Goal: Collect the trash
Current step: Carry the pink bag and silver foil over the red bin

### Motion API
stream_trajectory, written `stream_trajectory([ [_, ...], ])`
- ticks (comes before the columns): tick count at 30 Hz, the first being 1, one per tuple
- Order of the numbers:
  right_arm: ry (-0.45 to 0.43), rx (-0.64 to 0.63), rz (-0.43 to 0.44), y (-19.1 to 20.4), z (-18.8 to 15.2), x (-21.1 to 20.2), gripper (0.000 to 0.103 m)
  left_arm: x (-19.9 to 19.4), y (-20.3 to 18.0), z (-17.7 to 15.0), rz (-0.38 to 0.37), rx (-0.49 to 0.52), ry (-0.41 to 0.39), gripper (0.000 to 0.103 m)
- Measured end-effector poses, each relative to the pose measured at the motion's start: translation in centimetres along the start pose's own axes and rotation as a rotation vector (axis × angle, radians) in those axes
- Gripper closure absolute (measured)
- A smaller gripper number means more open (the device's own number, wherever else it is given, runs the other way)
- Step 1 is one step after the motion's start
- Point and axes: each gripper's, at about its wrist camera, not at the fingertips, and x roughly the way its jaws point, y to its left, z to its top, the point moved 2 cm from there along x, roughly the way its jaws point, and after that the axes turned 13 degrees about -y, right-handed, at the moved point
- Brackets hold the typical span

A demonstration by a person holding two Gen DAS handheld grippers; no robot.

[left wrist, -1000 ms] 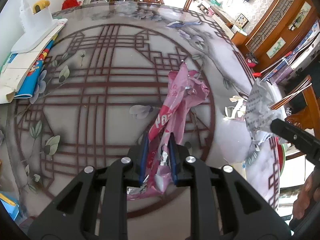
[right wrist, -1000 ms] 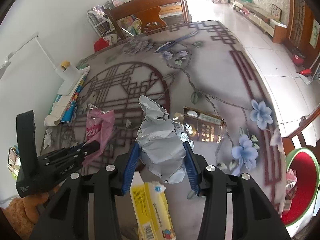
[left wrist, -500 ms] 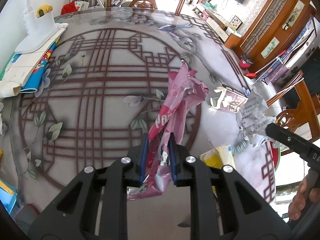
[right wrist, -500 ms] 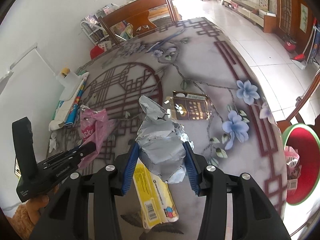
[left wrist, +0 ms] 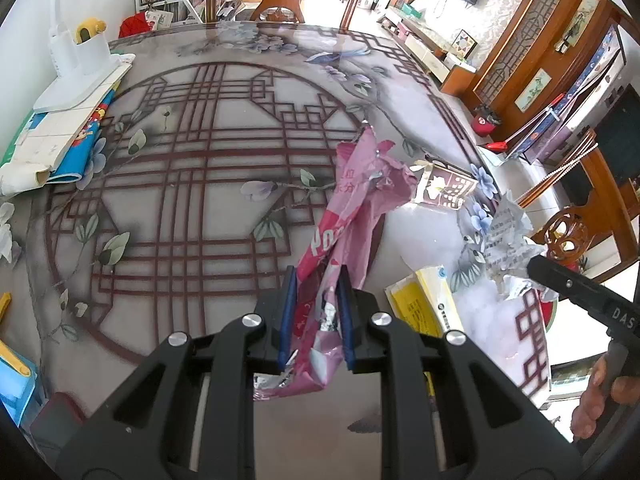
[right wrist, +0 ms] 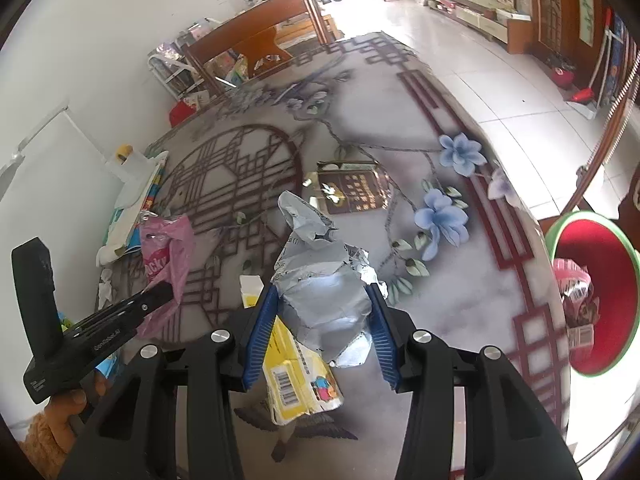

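Glossy lattice-and-flower tabletop (right wrist: 460, 92) is being viewed from above | left gripper (left wrist: 316, 304) is being kept clamped on a crinkled pink foil wrapper (left wrist: 352, 208) | right gripper (right wrist: 320, 320) is being kept clamped on crumpled silver-grey paper (right wrist: 320, 280) — a yellow carton (right wrist: 296, 372) is lying beneath | red green-rimmed bin (right wrist: 600, 288) beside the table edge is holding wrappers.

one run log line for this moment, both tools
left tool: shut on pink wrapper | right tool: shut on silver foil wrapper | yellow carton: on table | red bin: beside table
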Motion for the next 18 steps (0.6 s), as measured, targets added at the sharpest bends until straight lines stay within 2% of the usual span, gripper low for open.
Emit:
stream_trajectory([
  [9,0.008,0.037,-0.014,-0.69,-1.09,-0.25,0.059,-0.65,0.21,-0.43,-0.001,0.0,-0.003,0.084],
  [18,-0.007,0.045,-0.015,-0.64,-0.82,-0.63,0.059,-1.05,-0.47,0.13,-0.024,0.008,-0.019,0.084],
])
